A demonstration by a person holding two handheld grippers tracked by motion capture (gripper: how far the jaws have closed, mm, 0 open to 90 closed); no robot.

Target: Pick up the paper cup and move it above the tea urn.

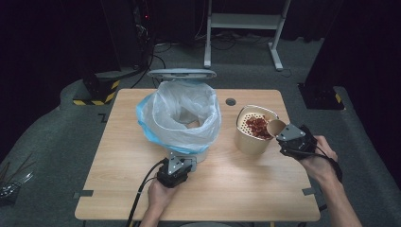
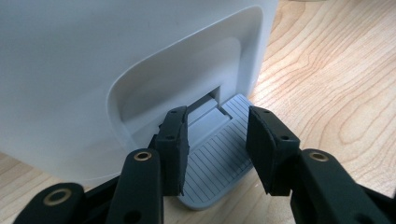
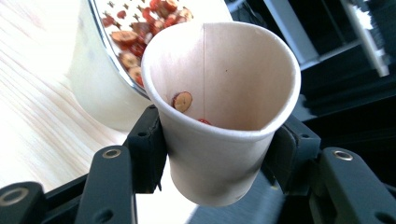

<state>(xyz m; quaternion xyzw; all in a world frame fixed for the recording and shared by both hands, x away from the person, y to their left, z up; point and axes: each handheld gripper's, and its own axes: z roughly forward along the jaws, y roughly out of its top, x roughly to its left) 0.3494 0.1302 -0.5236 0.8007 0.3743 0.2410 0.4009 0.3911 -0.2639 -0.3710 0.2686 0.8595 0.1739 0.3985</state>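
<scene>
A white pedal bin [image 2: 93, 70] lined with a clear bag [image 1: 179, 116] stands mid-table, its lid [image 1: 181, 74] raised behind it. My left gripper [image 1: 177, 165] sits at the bin's front base. Its jaws stand open over the grey ribbed pedal [image 2: 215, 163], left gripper [image 2: 217, 121]. To the right, my right gripper [image 1: 287, 135] is shut on a paper cup [image 1: 275, 126], tilted toward a beige container [image 1: 248, 139] whose strainer holds red dried slices [image 1: 257, 125]. Inside the cup [image 3: 224, 107] one slice [image 3: 182, 101] clings to the wall, right gripper [image 3: 222, 135].
A round grommet hole [image 1: 231, 101] lies near the table's back edge. A white desk frame [image 1: 246, 21] and cables lie on the floor beyond. Bare wood [image 1: 118, 161] lies left of and in front of the bin.
</scene>
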